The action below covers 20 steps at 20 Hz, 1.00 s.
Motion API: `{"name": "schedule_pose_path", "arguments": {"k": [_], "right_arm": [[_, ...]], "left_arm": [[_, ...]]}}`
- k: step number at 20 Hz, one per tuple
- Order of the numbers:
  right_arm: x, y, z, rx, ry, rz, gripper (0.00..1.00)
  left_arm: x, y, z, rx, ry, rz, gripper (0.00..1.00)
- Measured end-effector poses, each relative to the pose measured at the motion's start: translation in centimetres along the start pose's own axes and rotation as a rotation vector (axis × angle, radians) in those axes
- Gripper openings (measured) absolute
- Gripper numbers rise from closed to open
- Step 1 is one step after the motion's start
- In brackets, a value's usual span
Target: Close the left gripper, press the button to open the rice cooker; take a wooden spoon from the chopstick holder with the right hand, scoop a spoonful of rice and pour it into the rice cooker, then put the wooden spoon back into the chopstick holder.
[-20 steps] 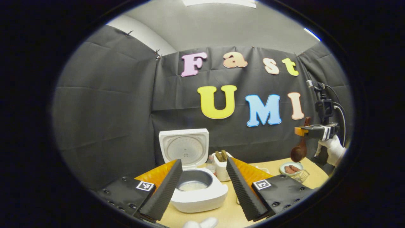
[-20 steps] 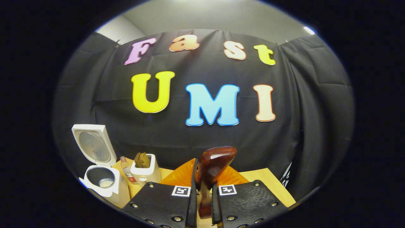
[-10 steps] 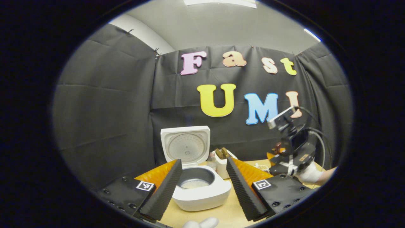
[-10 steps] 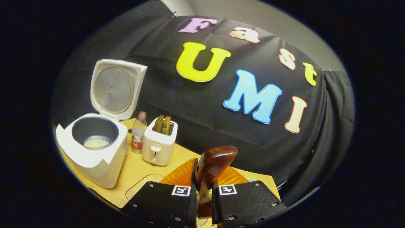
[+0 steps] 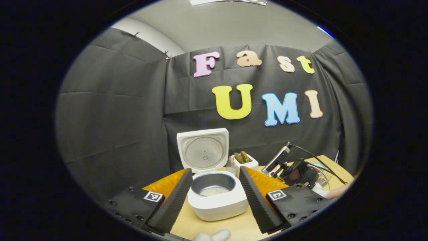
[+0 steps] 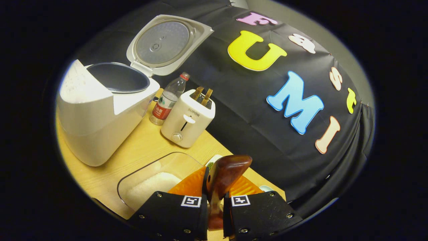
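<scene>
The white rice cooker [image 5: 219, 206] stands on the table with its lid [image 5: 204, 153] raised and some rice in the pot [image 5: 212, 190]. My left gripper [image 5: 215, 170] is open, and its fingers frame the cooker from the near side. My right gripper [image 6: 215, 182] is shut on a glossy brown wooden spoon [image 6: 229, 167], whose end sticks up between the fingers. Just below and ahead lies a clear container of rice [image 6: 150, 184]. The spoon's lower part is hidden. In the left gripper view the right gripper [image 5: 294, 172] is low over the table at the right.
A white toaster [image 6: 185, 120] with two bread slices and a plastic bottle [image 6: 167, 98] stand behind the cooker [image 6: 100, 117] by the black wall. The wooden table [image 6: 143, 149] shows between cooker and container. A wire basket [image 5: 323, 177] sits at the table's right end.
My right gripper has come down from high at the right and tipped toward the rice container, still holding the spoon. The left gripper stays open and has shifted slightly.
</scene>
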State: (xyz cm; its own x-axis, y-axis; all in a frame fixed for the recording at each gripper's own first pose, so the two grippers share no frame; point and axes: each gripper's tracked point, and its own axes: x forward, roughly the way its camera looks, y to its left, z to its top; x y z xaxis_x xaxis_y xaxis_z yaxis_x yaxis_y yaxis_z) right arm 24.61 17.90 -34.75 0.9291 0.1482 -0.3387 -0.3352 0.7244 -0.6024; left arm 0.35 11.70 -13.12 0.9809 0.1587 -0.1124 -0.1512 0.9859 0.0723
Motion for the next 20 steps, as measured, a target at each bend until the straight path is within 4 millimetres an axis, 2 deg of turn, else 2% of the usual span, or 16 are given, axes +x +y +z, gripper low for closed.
{"name": "schedule_pose_path", "arguments": {"k": [5, 13, 14, 15, 16, 18, 20], "right_arm": [[0.1, 1.1, -0.6, 0.061, 0.02, 0.015, 0.18], [-0.2, 1.9, -0.7, 0.31, 0.073, 0.05, 0.19], [-0.2, 1.9, -0.7, 0.344, 0.082, 0.053, 0.18], [-0.2, 1.9, -0.7, 0.377, 0.087, 0.053, 0.18], [-0.2, 2.0, -0.7, 0.415, 0.093, 0.058, 0.18], [-0.4, 2.1, -0.7, 0.492, 0.11, 0.064, 0.18], [-0.4, 1.8, -0.4, 0.564, 0.12, 0.071, 0.18]], "left_arm": [[0.1, 0.7, -0.9, 0.0, 0.022, 0.02, 0.98], [-0.3, 1.0, -0.9, 0.012, 0.026, 0.029, 0.96], [-0.3, 1.0, -0.9, 0.014, 0.026, 0.03, 0.99], [-0.4, 1.0, -1.0, 0.016, 0.028, 0.031, 0.95], [-0.4, 1.1, -0.9, 0.017, 0.027, 0.032, 0.98], [-0.8, 1.2, -1.0, 0.02, 0.035, 0.032, 0.95], [-0.6, 1.3, -1.0, 0.024, 0.033, 0.036, 0.98]]}}
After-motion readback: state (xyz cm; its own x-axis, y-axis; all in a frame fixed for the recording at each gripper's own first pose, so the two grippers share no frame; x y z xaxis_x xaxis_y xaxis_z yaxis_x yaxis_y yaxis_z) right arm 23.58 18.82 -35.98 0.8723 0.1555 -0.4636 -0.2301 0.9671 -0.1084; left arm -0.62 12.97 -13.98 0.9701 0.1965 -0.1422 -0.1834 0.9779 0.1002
